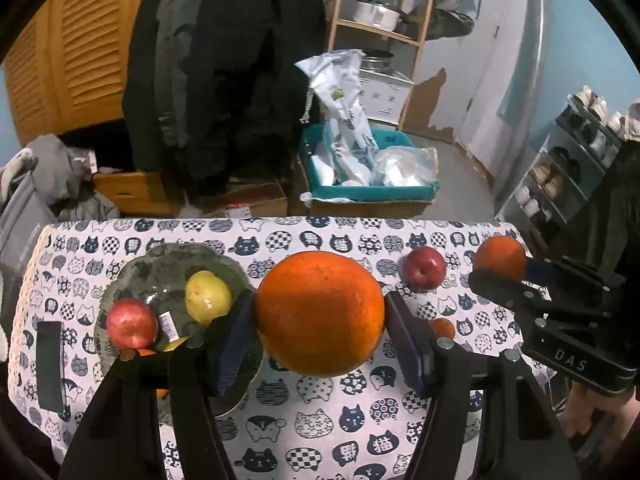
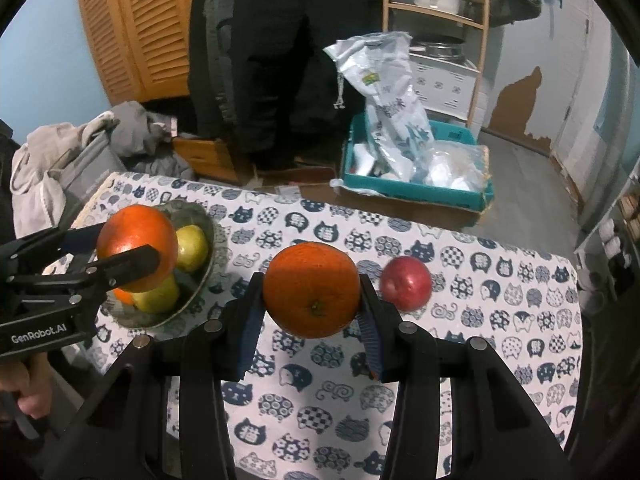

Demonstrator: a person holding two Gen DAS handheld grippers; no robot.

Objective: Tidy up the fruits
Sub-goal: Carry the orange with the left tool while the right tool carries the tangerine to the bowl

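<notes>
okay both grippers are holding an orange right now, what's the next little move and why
Probably carry the left gripper with its orange leftward over the green plate and lower it there. That orange already hangs beside the plate in the right wrist view, nearer than the right gripper and its orange, and other fruit already sits there.

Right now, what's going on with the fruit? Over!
Left gripper shut on big orange, right gripper shut on smaller orange. Both lifted. Bowl holds fruit already. Red apple loose on tablecloth.
</notes>
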